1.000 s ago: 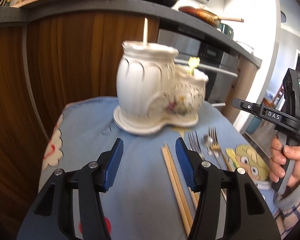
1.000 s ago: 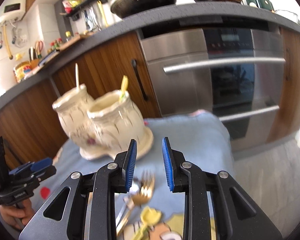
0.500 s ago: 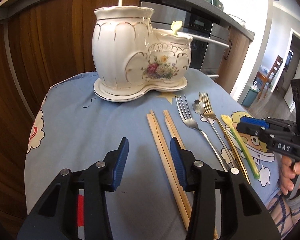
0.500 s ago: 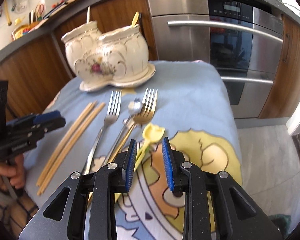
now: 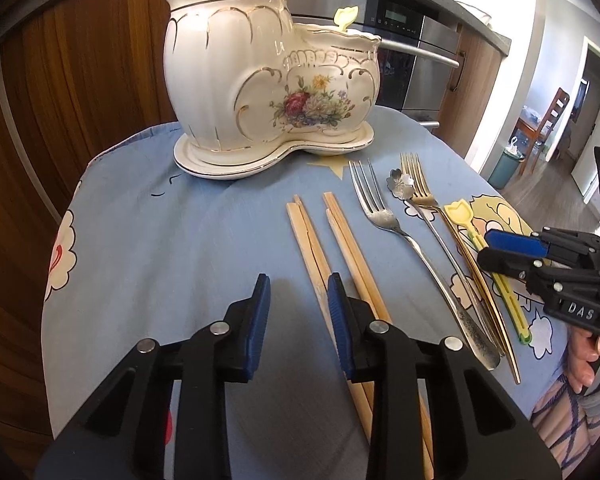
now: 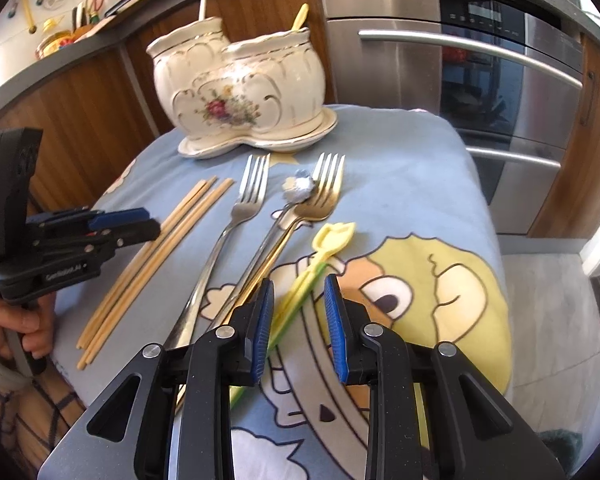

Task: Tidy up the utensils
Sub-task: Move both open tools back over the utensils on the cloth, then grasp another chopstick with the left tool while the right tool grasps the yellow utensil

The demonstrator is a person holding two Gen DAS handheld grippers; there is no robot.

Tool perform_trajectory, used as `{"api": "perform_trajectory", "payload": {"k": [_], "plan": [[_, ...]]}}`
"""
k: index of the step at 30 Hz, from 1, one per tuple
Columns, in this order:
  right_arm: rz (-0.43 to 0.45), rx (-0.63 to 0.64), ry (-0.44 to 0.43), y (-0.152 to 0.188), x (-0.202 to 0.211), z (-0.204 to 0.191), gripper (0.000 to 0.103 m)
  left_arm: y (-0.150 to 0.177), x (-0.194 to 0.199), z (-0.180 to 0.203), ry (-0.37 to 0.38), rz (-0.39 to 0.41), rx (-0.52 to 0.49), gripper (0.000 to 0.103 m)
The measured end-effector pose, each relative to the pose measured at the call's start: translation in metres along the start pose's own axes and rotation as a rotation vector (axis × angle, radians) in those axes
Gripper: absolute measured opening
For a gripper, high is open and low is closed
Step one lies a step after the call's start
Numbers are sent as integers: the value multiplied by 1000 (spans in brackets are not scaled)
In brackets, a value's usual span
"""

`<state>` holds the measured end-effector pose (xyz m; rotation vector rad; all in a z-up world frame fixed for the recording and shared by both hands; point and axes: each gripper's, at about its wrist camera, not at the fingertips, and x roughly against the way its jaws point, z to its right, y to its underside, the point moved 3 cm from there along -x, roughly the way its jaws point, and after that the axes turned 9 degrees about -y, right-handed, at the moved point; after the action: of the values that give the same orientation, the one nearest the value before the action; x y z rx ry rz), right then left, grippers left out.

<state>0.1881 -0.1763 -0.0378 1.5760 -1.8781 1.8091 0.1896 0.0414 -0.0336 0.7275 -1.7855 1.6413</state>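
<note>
A white flowered ceramic holder [image 5: 268,92] stands at the back of the blue cloth, with a yellow utensil [image 5: 346,16] in its smaller pot. In front lie wooden chopsticks [image 5: 312,240], a silver fork [image 5: 384,216], a small flower spoon [image 5: 400,182], a gold fork [image 5: 420,192] and a yellow tulip pick [image 6: 332,236]. My left gripper [image 5: 298,284] hovers low over the chopsticks. Its jaws are closing, and one chopstick runs between them by the right pad, unpressed. My right gripper [image 6: 299,284] is open, with the tulip pick's stem between its pads.
Wooden cabinet fronts [image 5: 80,80] and a steel oven [image 6: 480,80] stand close behind the small table. The cloth [image 5: 180,240] drops off at the table's rounded edges. A person's hands hold both grippers at the near side. Floor lies to the right.
Both grippers tipped downward and sank toward the cloth. The left jaws narrowed over the chopsticks. The right gripper came in over the yellow tulip pick, jaw gap unchanged.
</note>
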Motion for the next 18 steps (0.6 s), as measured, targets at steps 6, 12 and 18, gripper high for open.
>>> {"api": "perform_trajectory", "payload": {"k": [6, 12, 18], "plan": [[0, 6, -7, 0, 0, 0, 22, 0, -2, 2, 0, -1, -9, 24], [-14, 16, -1, -2, 2, 6, 15, -1, -3, 1, -3, -12, -21, 23], [-76, 69, 10, -7, 1, 11, 14, -1, -3, -3, -21, -26, -41, 23]]}}
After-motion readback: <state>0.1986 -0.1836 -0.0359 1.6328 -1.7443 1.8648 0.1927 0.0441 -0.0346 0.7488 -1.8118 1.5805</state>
